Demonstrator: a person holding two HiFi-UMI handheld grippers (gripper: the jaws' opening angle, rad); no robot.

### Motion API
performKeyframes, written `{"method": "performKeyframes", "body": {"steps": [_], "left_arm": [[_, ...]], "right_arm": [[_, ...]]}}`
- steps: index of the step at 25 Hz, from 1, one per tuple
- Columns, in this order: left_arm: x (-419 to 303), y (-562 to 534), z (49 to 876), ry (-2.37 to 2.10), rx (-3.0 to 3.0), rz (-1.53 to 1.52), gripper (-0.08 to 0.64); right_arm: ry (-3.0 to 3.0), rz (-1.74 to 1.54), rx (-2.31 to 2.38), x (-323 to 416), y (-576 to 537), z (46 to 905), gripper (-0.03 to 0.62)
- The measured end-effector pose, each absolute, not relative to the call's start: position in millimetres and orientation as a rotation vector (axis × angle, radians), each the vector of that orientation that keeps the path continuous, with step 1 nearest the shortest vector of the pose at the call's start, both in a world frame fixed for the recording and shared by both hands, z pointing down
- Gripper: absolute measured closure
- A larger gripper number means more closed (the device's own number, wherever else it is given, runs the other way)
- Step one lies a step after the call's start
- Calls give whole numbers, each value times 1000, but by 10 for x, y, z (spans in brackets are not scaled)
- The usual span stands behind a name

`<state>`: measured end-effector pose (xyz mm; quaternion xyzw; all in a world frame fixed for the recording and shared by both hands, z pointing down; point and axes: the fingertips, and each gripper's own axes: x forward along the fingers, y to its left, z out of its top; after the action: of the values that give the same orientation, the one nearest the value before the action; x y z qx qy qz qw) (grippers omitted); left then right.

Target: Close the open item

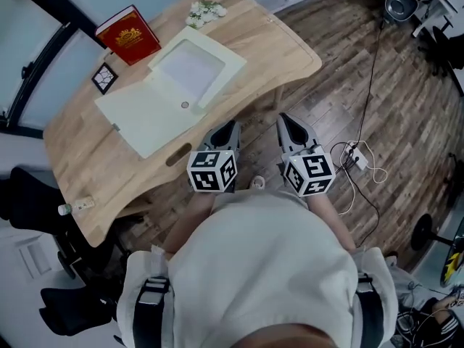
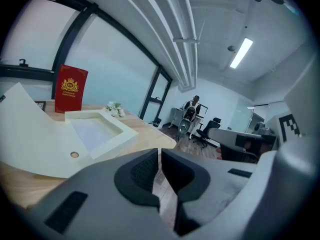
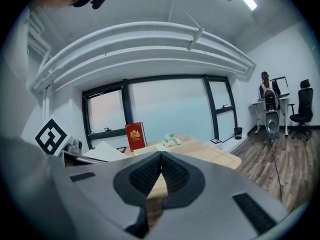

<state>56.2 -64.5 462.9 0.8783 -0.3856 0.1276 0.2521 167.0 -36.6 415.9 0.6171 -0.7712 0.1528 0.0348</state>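
A cream box lies open on the wooden table (image 1: pixel 87 158): its shallow tray (image 1: pixel 192 67) sits to the right and its flat lid (image 1: pixel 145 114), with a small round clasp, is spread to the left. The left gripper view shows the tray (image 2: pixel 95 129) and the raised lid (image 2: pixel 30 134) ahead on the left. My left gripper (image 1: pixel 230 127) (image 2: pixel 159 151) and right gripper (image 1: pixel 285 119) (image 3: pixel 161 154) hover side by side just off the table's near edge, above the floor. Both are shut with nothing between the pads. Neither touches the box.
A red book (image 1: pixel 129 36) (image 3: pixel 135 136) stands behind the box, with white flowers (image 1: pixel 205 11) and a small marker tile (image 1: pixel 104 78) nearby. A small bottle (image 1: pixel 76 206) lies at the table's left end. Cables and a power strip (image 1: pixel 355 158) lie on the floor at right.
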Motion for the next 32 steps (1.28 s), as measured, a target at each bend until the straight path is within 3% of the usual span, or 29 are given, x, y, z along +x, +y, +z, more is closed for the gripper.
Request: {"method": "performKeyframes", "body": {"steps": [12, 32], "left_arm": [[312, -722, 4746, -1271, 2245, 284, 522], [-836, -561, 5024, -1541, 1939, 159, 520]], "right_arm": [[-2509, 468, 1671, 1542, -644, 4243, 574], [-2635, 498, 1435, 950, -844, 4299, 573]]}}
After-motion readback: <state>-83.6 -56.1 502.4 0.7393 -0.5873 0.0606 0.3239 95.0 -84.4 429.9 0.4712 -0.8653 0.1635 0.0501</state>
